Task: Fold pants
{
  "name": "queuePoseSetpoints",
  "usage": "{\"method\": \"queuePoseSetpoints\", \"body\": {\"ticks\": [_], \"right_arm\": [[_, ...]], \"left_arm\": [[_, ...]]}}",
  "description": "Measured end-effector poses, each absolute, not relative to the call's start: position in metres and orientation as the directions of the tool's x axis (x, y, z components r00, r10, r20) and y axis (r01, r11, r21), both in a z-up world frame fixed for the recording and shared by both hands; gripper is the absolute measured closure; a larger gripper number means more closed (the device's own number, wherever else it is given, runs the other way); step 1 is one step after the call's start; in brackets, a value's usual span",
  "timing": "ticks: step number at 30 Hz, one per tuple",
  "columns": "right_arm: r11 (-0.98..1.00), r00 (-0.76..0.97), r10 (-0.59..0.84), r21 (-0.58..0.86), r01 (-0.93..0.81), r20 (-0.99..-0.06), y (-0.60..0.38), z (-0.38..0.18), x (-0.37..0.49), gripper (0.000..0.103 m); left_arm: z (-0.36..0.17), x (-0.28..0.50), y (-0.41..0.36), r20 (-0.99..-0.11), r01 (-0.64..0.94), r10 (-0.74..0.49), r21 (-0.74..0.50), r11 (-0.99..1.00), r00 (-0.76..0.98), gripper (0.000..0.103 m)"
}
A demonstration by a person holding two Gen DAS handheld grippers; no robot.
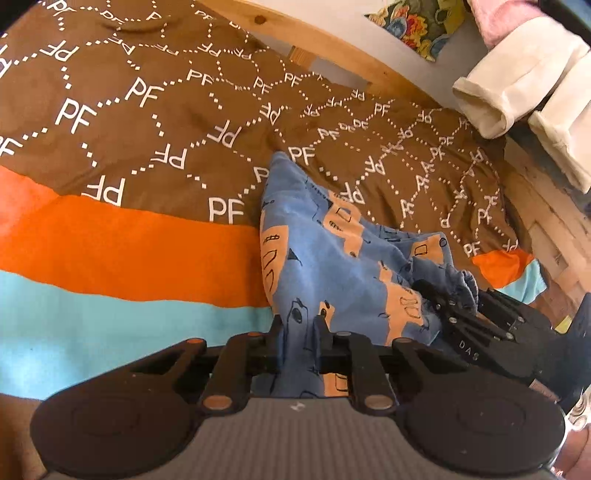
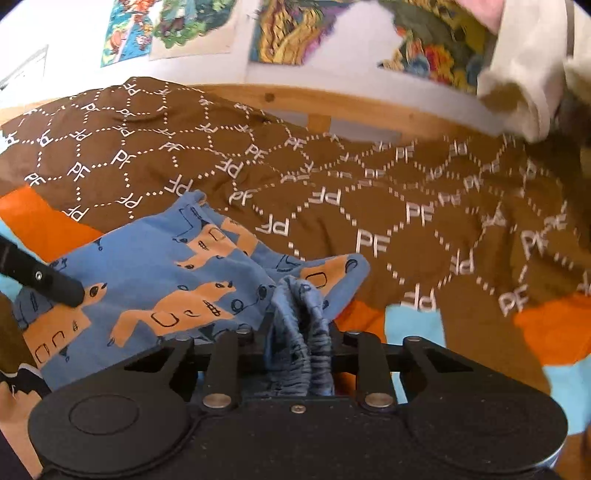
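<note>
Below me a brown bedspread (image 1: 147,122) with orange and turquoise stripes; a wooden bed rail (image 2: 369,110) crosses the upper frame, posters (image 2: 288,33) on white wall.

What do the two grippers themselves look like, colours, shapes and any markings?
Both are matte black. The left gripper has two round discs, linkage bars with copper-coloured pins and a ribbed grey body. The right gripper has the same discs and bars, silver pins and a black body with one screw. Seen from the left wrist, it bears the letters DAS.
</note>
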State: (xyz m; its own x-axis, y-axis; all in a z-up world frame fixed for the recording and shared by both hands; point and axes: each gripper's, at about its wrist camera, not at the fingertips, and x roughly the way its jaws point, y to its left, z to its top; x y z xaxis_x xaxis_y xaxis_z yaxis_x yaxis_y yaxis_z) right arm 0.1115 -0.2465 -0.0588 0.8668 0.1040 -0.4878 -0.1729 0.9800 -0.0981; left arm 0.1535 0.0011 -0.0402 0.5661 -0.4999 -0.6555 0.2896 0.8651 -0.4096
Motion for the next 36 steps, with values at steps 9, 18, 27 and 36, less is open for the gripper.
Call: {"method": "queuePoseSetpoints", "body": {"ticks": [9,18,27,36], "right_arm": [[0.941,0.929,0.084,-0.277,-0.193,-0.362,-0.231,-0.037,0.088,0.082],[0.908,0.954,0.105,-0.365,-0.207,-0.281,-0.222,-0.017,0.089,0.082],[0.853,0.968,0.163,-0.465,-0.237,-0.193,-0.211,0.013,0.142,0.082],[0.774,0.944,0.204,-0.548,-0.318,-0.260,-0.175,0.007,0.218,0.082]], "left_arm": [[-0.027,0.143,0.003,-0.576,0.321,-0.525,-0.422,0.848,0.626,0.088],[-0.006,0.128,-0.011,-0.516,0.367,-0.448,-0.257,0.894,0.730,0.088],[0.015,0.179,0.000,-0.435,0.294,-0.375,-0.245,0.924,0.818,0.088],[-0.011,0.215,0.034,-0.497,0.217,-0.322,-0.258,0.941,0.806,0.088]]}}
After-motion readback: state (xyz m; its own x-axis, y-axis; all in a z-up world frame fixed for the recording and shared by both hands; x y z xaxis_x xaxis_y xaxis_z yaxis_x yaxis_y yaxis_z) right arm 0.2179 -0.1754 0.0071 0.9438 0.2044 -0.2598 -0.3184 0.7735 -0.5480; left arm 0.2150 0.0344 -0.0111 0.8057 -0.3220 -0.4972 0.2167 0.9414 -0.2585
